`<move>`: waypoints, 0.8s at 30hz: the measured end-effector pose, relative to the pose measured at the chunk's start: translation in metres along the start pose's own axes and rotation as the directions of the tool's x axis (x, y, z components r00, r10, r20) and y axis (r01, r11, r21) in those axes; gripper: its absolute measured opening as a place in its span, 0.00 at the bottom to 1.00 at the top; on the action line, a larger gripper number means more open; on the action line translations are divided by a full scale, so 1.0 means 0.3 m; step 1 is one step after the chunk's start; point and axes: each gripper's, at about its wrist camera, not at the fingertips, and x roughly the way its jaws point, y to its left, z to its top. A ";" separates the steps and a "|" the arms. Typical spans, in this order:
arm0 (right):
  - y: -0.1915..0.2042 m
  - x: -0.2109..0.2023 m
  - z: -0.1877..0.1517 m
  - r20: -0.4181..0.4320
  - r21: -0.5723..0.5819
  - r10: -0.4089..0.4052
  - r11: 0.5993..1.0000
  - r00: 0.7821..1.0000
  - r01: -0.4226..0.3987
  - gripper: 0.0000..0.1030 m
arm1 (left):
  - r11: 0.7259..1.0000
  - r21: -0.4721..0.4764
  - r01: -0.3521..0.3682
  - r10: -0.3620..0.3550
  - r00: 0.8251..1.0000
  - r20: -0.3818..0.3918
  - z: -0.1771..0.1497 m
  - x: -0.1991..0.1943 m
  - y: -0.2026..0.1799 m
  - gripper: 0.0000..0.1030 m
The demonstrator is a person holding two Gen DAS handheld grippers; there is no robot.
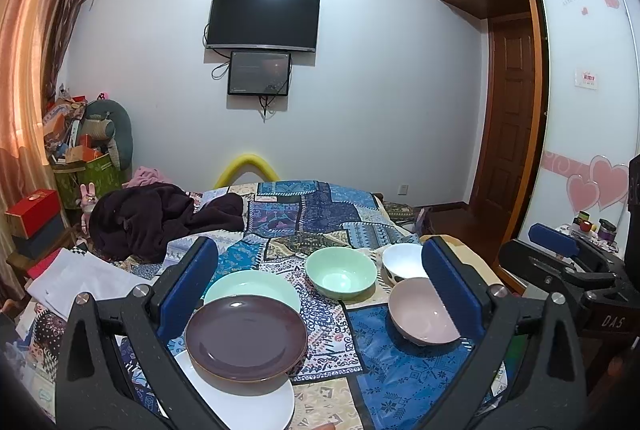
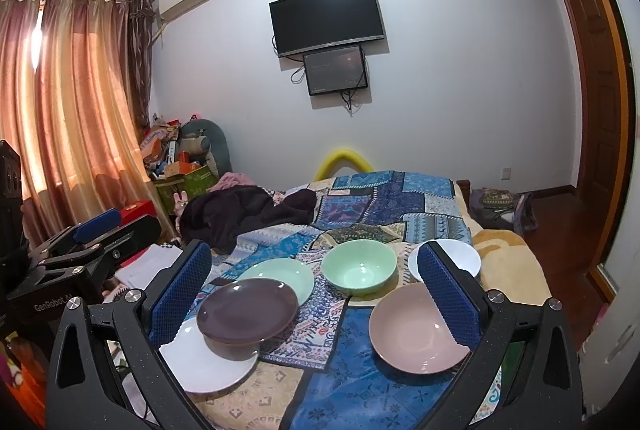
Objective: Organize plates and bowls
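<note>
On the patchwork bedspread (image 1: pixel 384 370) (image 2: pixel 360 382) lie three plates at the left: a brown plate (image 1: pixel 246 338) (image 2: pixel 248 310) resting on a white plate (image 1: pixel 248 402) (image 2: pixel 208 366), with a pale green plate (image 1: pixel 256 288) (image 2: pixel 284 276) behind. A green bowl (image 1: pixel 341 272) (image 2: pixel 359 266), a white bowl (image 1: pixel 402 261) (image 2: pixel 456 258) and a pink bowl (image 1: pixel 420 312) (image 2: pixel 416 330) sit to the right. My left gripper (image 1: pixel 320 282) and right gripper (image 2: pixel 316 290) both hover open above them, holding nothing. Each gripper shows at the edge of the other's view.
A dark blanket (image 1: pixel 160 218) (image 2: pixel 240 210) is heaped on the bed's far left. White papers (image 1: pixel 80 282) lie beside the bed. A cluttered green box (image 1: pixel 92 174) stands by the curtain. A wooden door (image 1: pixel 512 118) and wardrobe are at the right.
</note>
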 end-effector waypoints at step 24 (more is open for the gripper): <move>0.004 0.001 0.002 0.000 0.003 0.003 1.000 1.000 -0.003 1.00 | 1.000 0.005 -0.003 0.003 1.000 0.000 -0.012 0.006 0.000 1.00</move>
